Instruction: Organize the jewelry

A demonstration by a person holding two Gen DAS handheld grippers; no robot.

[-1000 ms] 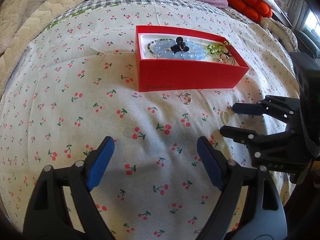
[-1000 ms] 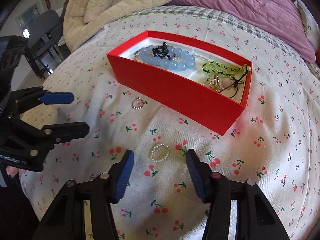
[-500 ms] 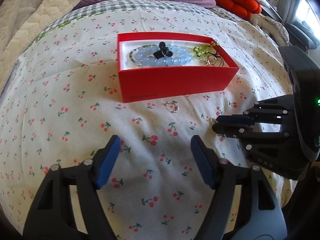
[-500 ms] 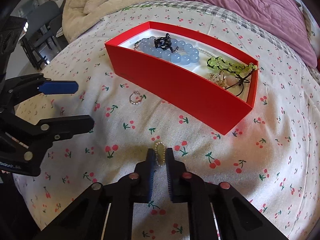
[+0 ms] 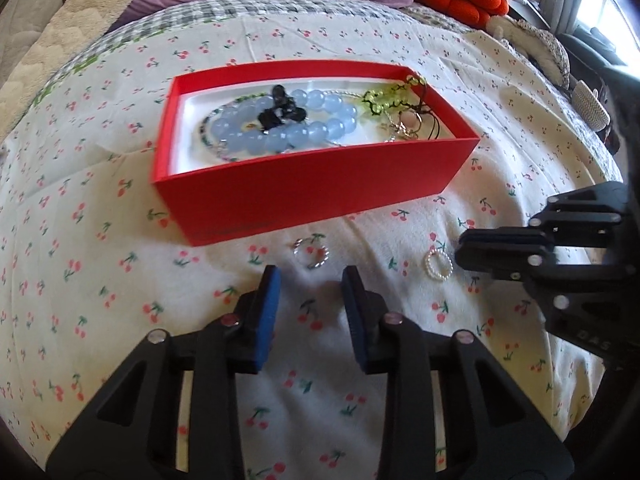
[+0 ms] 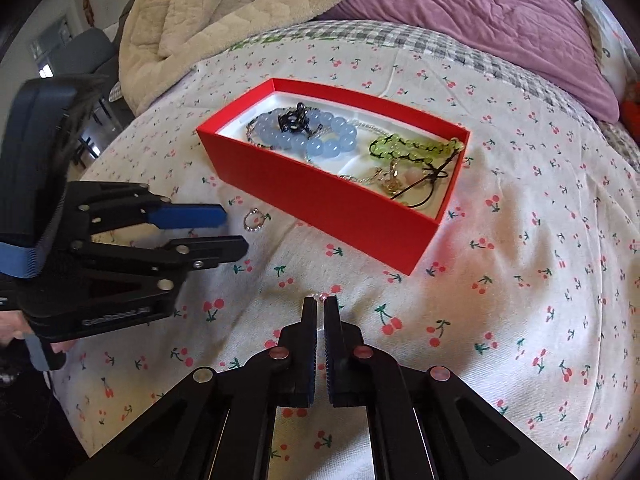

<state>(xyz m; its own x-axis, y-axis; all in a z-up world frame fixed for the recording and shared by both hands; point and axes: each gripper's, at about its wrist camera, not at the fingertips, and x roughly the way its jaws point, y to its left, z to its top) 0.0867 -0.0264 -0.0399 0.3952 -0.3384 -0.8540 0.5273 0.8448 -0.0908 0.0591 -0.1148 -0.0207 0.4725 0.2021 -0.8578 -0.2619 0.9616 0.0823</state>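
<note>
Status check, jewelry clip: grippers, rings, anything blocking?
Right gripper shut on pearl ring. Left gripper closing around silver ring, not gripping yet. Red box path unobstructed.

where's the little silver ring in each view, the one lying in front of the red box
Left wrist: silver ring lies low centre, just ahead of the left tool's blue pads.
Right wrist: silver ring lies left of centre, beside the left tool's tips.
Shared landmark: red box, just behind it.

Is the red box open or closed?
Open: the red box has no lid on, and the blue bead bracelet shows inside.
</note>
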